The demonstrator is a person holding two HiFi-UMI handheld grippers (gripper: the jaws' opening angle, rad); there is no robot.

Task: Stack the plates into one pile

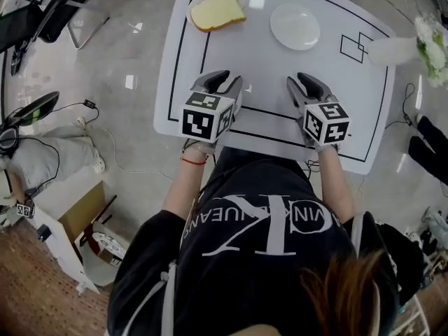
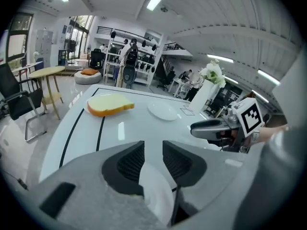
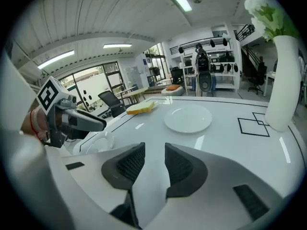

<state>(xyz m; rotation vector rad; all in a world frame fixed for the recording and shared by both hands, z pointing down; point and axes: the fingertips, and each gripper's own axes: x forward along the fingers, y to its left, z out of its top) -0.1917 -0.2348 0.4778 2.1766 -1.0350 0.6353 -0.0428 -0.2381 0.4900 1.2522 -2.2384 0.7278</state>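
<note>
1. The white bench (image 1: 280,82), marked with black lines, stands in an open workshop with a glossy floor. A vase (image 1: 392,50) of flowers stands at its upper right.
2. An empty plate (image 1: 295,26) lies at upper centre. A slice of bread (image 1: 217,11) lies at upper left, apparently on a second plate. The right gripper view shows a smaller dish (image 3: 98,140) at its left, just below the left claw (image 1: 222,79).
3. Both the left claw and the right claw (image 1: 304,81) hover over the lower edge of the bench. Each has its jaws spread a little and pinches nothing.
4. No pile exists yet, so the step in hand looks like the first pickup.
5. To do it well, approach a plate low, slip one jaw under the rim and close firmly on the rim only.
6. Carry the plate level and lower it centred onto the next one.
7. The bread plate probably belongs on top, or the slice gets crushed.
8. Keep the right claw well clear of the vase.
</note>
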